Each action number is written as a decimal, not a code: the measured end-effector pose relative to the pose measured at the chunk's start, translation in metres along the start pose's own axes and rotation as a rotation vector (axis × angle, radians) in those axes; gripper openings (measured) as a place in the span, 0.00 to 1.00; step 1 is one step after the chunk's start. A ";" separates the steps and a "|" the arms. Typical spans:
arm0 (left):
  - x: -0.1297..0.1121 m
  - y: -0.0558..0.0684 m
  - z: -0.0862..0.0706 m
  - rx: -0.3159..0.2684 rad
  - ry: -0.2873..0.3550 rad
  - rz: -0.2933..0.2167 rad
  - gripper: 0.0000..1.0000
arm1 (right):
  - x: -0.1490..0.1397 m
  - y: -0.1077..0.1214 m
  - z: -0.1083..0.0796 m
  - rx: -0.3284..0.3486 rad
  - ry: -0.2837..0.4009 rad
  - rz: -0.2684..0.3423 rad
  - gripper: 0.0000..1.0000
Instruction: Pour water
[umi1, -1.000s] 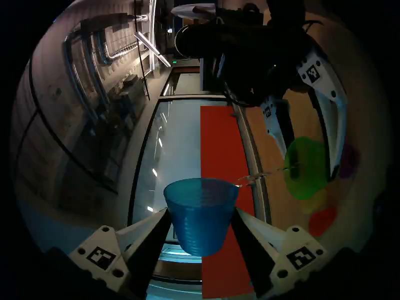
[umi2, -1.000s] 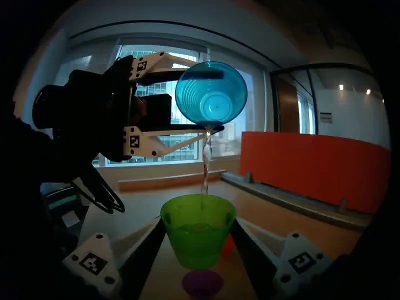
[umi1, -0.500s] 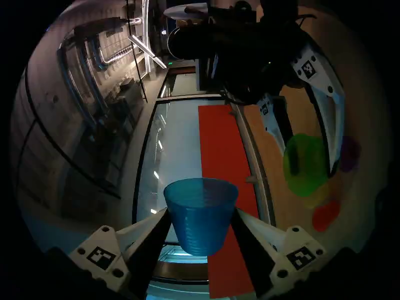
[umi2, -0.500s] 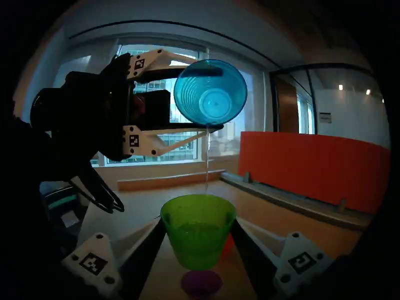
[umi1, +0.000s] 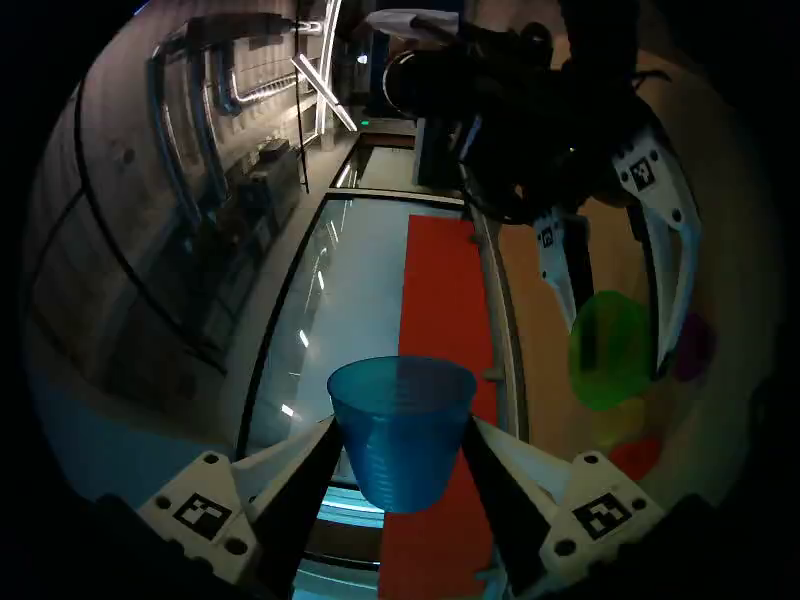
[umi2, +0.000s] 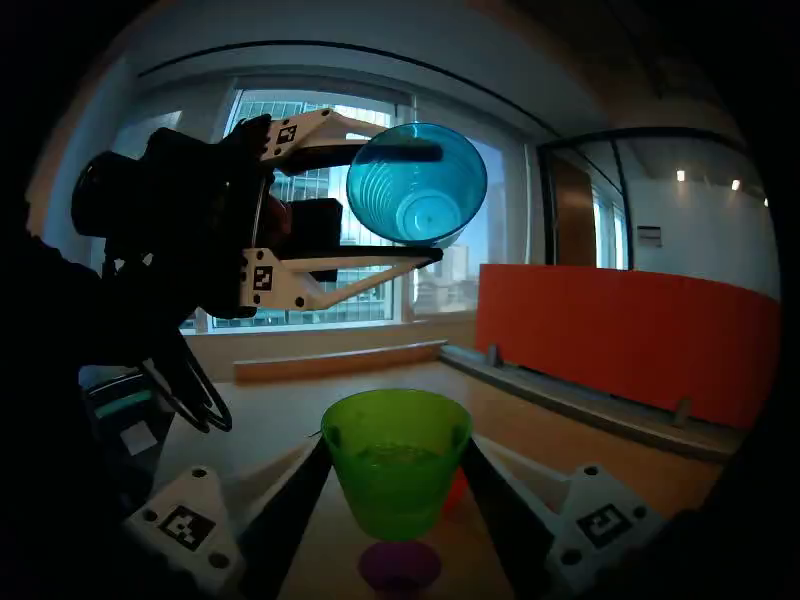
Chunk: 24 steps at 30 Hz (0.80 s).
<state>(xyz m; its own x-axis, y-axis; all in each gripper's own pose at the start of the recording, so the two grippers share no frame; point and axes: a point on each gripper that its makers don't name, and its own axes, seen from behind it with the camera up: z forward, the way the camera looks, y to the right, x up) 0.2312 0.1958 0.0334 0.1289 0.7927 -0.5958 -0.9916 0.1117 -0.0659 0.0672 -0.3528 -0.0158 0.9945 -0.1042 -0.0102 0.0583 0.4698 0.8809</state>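
The likeliest trouble is water on the table (umi2: 560, 440). The blue cup (umi1: 402, 450) lies tipped on its side, high above the green cup (umi2: 397, 480), its mouth turned towards the right gripper view. No stream shows between them, but any drops left on the rim would probably fall wide if the cup sits off the green one's mouth. The green cup has water part-way up, so a tilt or jolt of the right gripper (umi2: 397, 445) could slop it over. Both cups look like thin plastic, and a harder squeeze might buckle a wall and push water out. Setting the green cup down also calls for care: a purple cup (umi2: 400, 567) stands just below it, with a red one (umi2: 455, 492) close behind. The left gripper (umi1: 400, 425) has its jaws closed about cup-wide, both fingers pressed on the blue cup's sides below the rim. The right gripper's jaws clasp the green cup the same way, holding it upright.
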 end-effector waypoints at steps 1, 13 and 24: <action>0.001 0.000 0.000 0.001 0.005 -0.024 0.81 | 0.000 0.000 0.000 -0.001 0.001 0.000 0.89; 0.001 -0.006 -0.003 0.002 0.059 -0.405 0.81 | 0.002 0.002 -0.004 -0.011 0.006 -0.004 0.89; -0.004 -0.015 -0.004 -0.002 0.080 -0.793 0.81 | 0.008 -0.004 -0.007 -0.012 0.016 -0.011 0.89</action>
<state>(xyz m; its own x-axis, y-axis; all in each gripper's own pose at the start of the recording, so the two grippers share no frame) 0.2455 0.1887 0.0336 0.7950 0.4316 -0.4263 -0.6045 0.6232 -0.4963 0.0755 -0.3496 -0.0226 0.9951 -0.0952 -0.0280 0.0704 0.4792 0.8749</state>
